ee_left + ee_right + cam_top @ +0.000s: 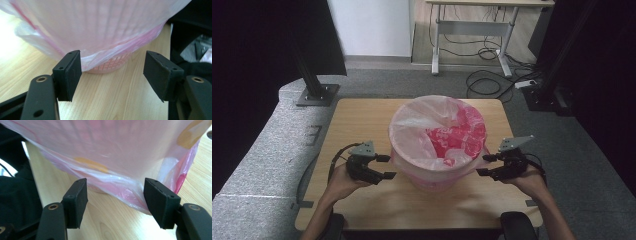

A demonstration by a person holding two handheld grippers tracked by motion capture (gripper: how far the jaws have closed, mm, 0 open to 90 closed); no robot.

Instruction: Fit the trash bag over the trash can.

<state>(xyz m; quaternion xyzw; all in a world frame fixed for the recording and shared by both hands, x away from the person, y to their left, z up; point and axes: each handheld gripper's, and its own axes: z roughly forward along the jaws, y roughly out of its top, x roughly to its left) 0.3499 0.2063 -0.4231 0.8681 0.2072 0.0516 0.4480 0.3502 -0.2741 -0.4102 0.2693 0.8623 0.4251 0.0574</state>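
A pink plastic basket point(432, 177) stands in the middle of the wooden table point(362, 120), lined with a thin pink-and-white bag point(437, 125) folded over its rim. My left gripper point(386, 166) is just left of the basket, jaws apart and empty, pointing at the bag's hanging edge point(100, 37). My right gripper point(484, 165) is just right of the basket, jaws also apart and empty. In the right gripper view the bag's loose skirt point(120, 187) hangs just beyond the open pads. The basket's lattice wall point(110, 66) peeks out under the bag.
A grey padded ledge point(257, 150) runs along the table's left side. Dark frame posts point(312, 75) stand at the back left and back right. A white desk point(472, 30) and floor cables point(492, 75) lie beyond the table.
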